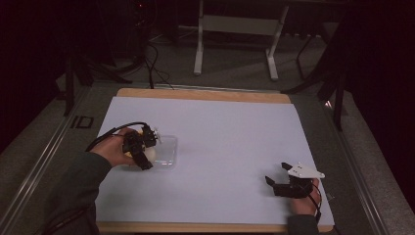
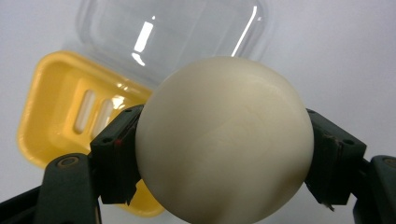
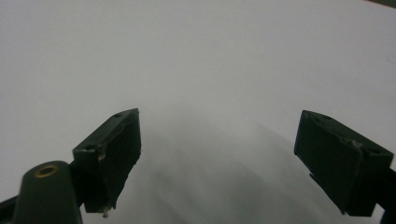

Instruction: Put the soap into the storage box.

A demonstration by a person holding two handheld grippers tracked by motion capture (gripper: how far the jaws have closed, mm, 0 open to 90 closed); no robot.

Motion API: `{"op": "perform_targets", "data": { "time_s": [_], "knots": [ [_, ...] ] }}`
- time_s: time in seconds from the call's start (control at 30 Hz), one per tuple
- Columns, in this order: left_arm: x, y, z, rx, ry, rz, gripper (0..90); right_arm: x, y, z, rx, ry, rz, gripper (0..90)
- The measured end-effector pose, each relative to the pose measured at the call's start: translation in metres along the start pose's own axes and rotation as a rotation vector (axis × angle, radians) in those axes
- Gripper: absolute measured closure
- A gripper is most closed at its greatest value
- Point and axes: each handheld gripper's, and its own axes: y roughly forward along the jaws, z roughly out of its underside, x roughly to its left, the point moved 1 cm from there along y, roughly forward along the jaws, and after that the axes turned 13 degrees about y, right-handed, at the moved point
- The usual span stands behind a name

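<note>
A cream, egg-shaped soap (image 2: 224, 140) sits between the jaws of my left gripper (image 2: 224, 158), which is shut on it and holds it above a yellow soap dish (image 2: 60, 116). Behind the dish lies its clear plastic lid (image 2: 173, 32). From the high view the left gripper (image 1: 142, 152) is at the table's left, with the soap (image 1: 149, 154) pale beneath it and the clear lid (image 1: 166, 149) just to its right. My right gripper (image 1: 278, 178) rests at the table's front right, open, with nothing between its jaws; its own view shows the gripper (image 3: 217, 158) over bare white sheet.
A white sheet (image 1: 220, 147) covers the wooden table (image 1: 205, 94). Beyond the far edge stand the white legs of a frame (image 1: 235, 29) and some cables on the floor. Dark metal rails run along both sides.
</note>
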Motion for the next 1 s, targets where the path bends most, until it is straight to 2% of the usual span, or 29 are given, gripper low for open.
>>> {"op": "perform_targets", "data": {
  "time_s": [0.13, 0.43, 0.57, 0.67, 0.77, 0.9, 1.0],
  "knots": [
    [0.007, -0.004, 0.005, -0.014, -0.021, -0.024, 25.0, 0.0, 0.0, 0.0, 0.001, 0.0, 0.0, 14.7],
    [0.018, -0.006, 0.014, -0.021, -0.073, -0.023, 25.0, 0.0, 0.0, 0.0, 0.001, 0.0, 0.0, 14.7],
    [0.023, -0.005, 0.015, -0.019, -0.118, -0.016, 25.0, 0.0, 0.0, 0.0, 0.0, 0.0, 0.0, 14.7],
    [0.024, -0.004, 0.015, -0.018, -0.127, -0.018, 25.0, 0.0, 0.0, 0.0, 0.0, -0.001, 0.0, 14.7],
    [0.028, -0.004, 0.018, -0.021, -0.164, -0.014, 25.0, 0.0, 0.0, 0.0, 0.0, -0.001, 0.002, 14.7],
    [0.031, -0.003, 0.02, -0.012, -0.175, -0.021, 25.0, 0.0, 0.0, 0.0, -0.001, -0.002, 0.003, 14.7],
    [0.033, -0.002, 0.022, -0.028, -0.178, -0.016, 25.0, 0.0, 0.0, 0.0, -0.001, -0.002, 0.002, 14.7]
  ]
}}
